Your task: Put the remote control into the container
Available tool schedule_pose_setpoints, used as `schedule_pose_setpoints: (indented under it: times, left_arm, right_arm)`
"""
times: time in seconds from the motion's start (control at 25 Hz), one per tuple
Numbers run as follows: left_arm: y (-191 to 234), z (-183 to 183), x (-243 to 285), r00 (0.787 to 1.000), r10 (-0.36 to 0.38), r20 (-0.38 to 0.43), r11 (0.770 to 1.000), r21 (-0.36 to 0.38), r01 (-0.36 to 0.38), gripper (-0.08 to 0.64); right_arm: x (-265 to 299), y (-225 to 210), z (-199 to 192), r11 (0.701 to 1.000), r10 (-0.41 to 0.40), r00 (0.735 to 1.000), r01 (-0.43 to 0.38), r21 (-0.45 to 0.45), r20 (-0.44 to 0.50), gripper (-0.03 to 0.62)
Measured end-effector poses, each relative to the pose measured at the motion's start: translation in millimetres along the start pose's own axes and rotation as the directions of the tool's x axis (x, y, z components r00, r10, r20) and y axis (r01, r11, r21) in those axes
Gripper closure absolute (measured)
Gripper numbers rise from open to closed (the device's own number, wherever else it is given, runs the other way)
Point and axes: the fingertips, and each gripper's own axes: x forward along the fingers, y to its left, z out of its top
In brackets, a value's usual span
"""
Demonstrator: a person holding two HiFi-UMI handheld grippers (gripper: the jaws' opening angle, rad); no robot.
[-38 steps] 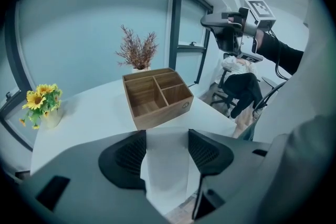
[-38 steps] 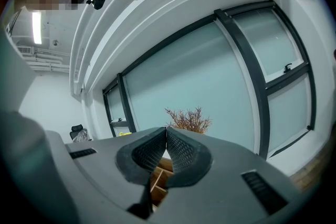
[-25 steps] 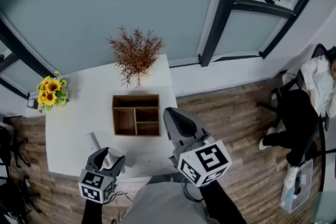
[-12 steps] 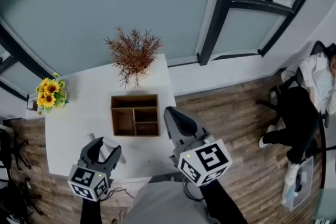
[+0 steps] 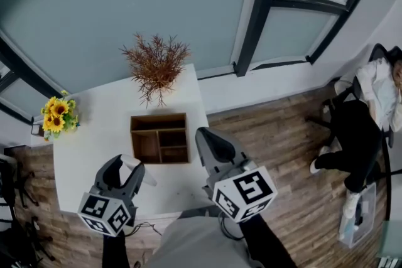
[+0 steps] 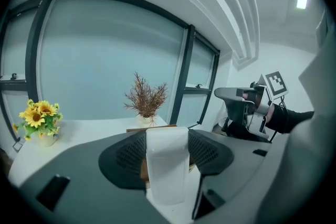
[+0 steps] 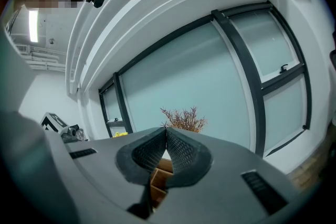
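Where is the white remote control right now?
Centre of the left gripper view: the flat white remote control sits clamped in the left gripper, over the white table's left side, near the brown wooden container.

Left gripper (image 5: 124, 167): you carry it low on your left, pointing forward and away from you, fingers (image 6: 207, 152) clamped on either side of a white remote control (image 6: 167, 165). Right gripper (image 5: 206, 140): you carry it just beside, pointing forward, fingers (image 7: 184, 152) pressed together, nothing between them.
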Motion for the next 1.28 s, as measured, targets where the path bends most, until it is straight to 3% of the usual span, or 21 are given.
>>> schedule_pose_setpoints:
  times: [0.84,1.28]
  left_arm:
    - [31.7,24.3,14.8,0.993,0.084,0.082,0.995,-0.059,-0.079,0.301]
    - [42.0,33.7,28.4,0.991,0.085,0.102,0.995,-0.062,-0.079,0.301]
  right_arm:
    - [1.7,-11.5,3.1,1.0,-0.029,1.0,0.029,0.01,0.008,0.588]
    - [2.8,-19.3,3.9,0.999,-0.05,0.999,0.05,0.019,0.009,0.588]
